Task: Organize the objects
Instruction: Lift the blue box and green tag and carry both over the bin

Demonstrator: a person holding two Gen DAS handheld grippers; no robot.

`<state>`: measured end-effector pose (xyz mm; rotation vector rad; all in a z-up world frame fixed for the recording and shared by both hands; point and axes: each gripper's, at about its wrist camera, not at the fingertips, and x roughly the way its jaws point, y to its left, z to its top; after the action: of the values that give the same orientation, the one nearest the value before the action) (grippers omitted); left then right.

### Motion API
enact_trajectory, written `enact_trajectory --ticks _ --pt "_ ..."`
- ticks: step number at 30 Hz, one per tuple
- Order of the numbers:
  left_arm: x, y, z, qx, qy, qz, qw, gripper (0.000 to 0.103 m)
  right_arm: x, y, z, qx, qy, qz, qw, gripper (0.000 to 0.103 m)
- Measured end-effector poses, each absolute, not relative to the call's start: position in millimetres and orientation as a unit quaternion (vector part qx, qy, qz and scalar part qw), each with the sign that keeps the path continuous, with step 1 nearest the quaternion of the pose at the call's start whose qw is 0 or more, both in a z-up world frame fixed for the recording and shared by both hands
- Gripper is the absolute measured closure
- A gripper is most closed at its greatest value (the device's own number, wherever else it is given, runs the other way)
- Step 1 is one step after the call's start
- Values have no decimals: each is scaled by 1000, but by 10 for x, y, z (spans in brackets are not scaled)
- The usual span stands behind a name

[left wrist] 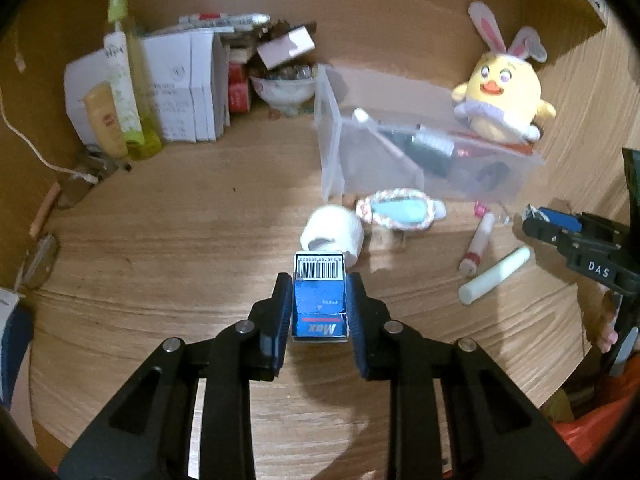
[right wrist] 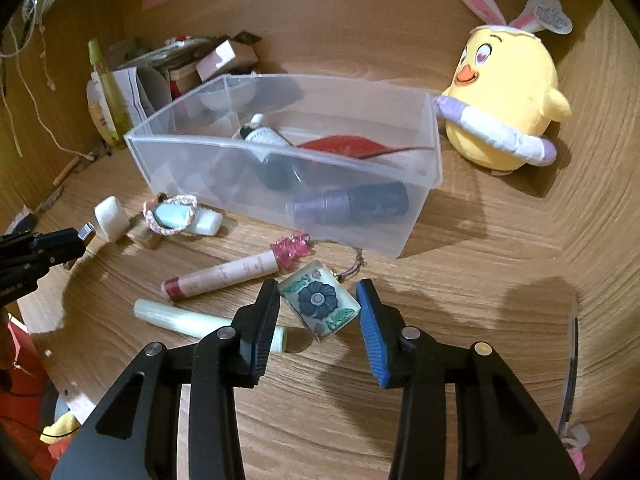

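My left gripper (left wrist: 319,292) is shut on a small blue Max box (left wrist: 320,300) with a barcode, held above the wooden desk. My right gripper (right wrist: 319,300) is open, its fingers on either side of a square glass flower charm (right wrist: 319,302) lying on the desk. A clear plastic bin (right wrist: 224,160) stands just beyond, holding dark bottles (right wrist: 352,204) and a red leaf-shaped item (right wrist: 344,146). A pink lip tube (right wrist: 220,278), a pale green tube (right wrist: 192,320), a braided mirror (right wrist: 172,214) and a white roll (left wrist: 334,234) lie loose in front of the bin (left wrist: 332,132).
A yellow chick plush (right wrist: 504,104) with bunny ears sits right of the bin. Boxes, papers, a bowl (left wrist: 284,90) and bottles (left wrist: 120,80) crowd the back left corner. A cable (left wrist: 28,144) runs along the left wall. The right gripper shows at the left view's edge (left wrist: 560,232).
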<state>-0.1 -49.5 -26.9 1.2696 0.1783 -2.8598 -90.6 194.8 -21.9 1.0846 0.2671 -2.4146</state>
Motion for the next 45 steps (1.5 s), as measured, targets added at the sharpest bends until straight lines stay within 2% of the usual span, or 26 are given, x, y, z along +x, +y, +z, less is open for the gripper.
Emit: enact_trajectory --ticks 17,45 --pt "-136 -308 261 327 63 -943 -20 76 -848 2020 243 336 78 -905 249 67" --pt "-815 -177 586 291 68 -954 -26 76 -1300 1791 699 270 67 -918 284 66"
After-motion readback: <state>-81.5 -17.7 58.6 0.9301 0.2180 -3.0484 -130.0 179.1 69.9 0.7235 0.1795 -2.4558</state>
